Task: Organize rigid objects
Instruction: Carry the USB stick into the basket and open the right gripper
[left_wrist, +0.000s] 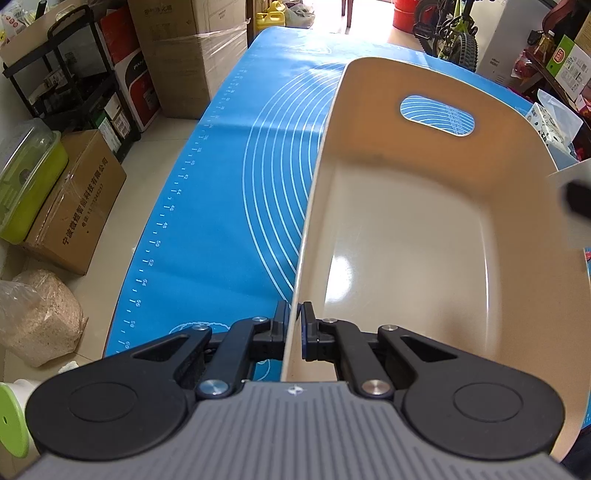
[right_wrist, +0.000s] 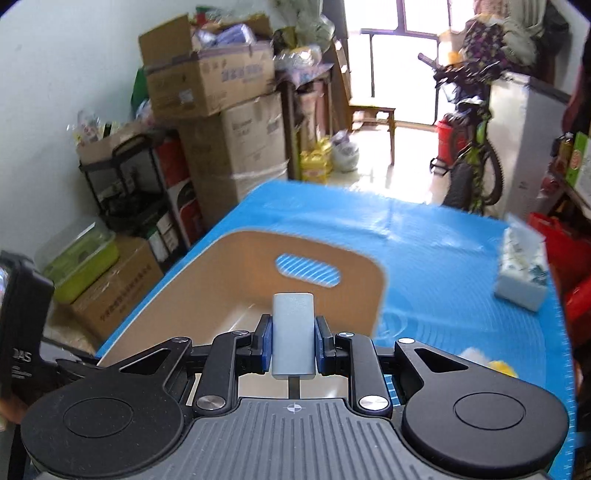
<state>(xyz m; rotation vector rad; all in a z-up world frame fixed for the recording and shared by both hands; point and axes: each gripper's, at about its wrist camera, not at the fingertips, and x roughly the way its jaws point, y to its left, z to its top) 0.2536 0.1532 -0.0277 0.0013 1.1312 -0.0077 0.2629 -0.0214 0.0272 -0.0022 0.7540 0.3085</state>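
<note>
While the left wrist view looks steeply down, the left gripper (left_wrist: 294, 334) sits bottom centre with its jaws pinched on the near side wall of a beige plastic tub with an oval handle cutout (left_wrist: 424, 177). One blue-padded finger is outside the wall, the other inside. The tub fills the right half of the frame and its glossy floor is bare. It rests on a blue silicone baking mat with white rings and ruler marks (left_wrist: 221, 184), which runs through the centre-left. A blurred pale-and-black shape (left_wrist: 574, 201) cuts in at the right edge; I cannot tell what it is. Brown cardboard boxes (left_wrist: 74, 206) and a lime green lidded container (left_wrist: 26, 184) stand on the floor at left. A green bicycle (left_wrist: 448, 33) is at upper right.

Right wrist view, background motion-blurred: the right gripper (right_wrist: 293, 341) at lower centre has its jaws clamped on a small silver-grey rounded rectangular block (right_wrist: 293, 332). The block stands upright between the blue pads, held in the air in line with the tub's (right_wrist: 236, 266) open top, which lies centre-left on the mat (right_wrist: 443, 258). A white and blue tissue pack (right_wrist: 522, 269) lies on the mat at right, well apart from the tub. A yellow-and-white item (right_wrist: 491, 363) shows beside the right finger linkage, too blurred to identify. Stacked boxes (right_wrist: 221, 110) fill the upper left.
</note>
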